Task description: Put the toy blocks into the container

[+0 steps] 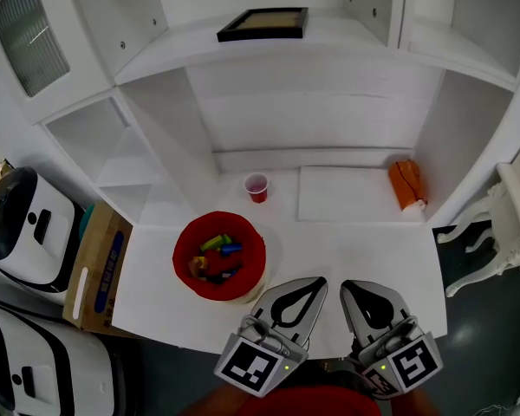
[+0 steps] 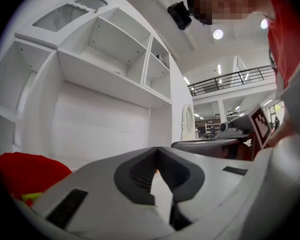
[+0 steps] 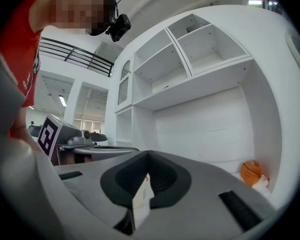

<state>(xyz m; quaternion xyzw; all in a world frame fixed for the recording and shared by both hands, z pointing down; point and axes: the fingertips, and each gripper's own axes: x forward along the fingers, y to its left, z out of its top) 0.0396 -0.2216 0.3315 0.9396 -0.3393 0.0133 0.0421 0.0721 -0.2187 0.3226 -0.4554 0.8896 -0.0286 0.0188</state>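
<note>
Left hand-held gripper [image 1: 315,284] & right hand-held gripper [image 1: 350,287] both clenched, empty, over the white bench [image 1: 355,250]. Round red container [image 1: 184,241] w/ coloured toy blocks [image 1: 221,247] sits just left of the left one.

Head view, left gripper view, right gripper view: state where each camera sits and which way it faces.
Head view: on the person's head, facing steeply down at the red container; left gripper and right gripper show below.
Left gripper view: on that gripper, facing the shelves past its shut jaws; red shirt at right.
Right gripper view: likewise; red shirt at left.
Shared: orange toy, head and right gripper views.
</note>
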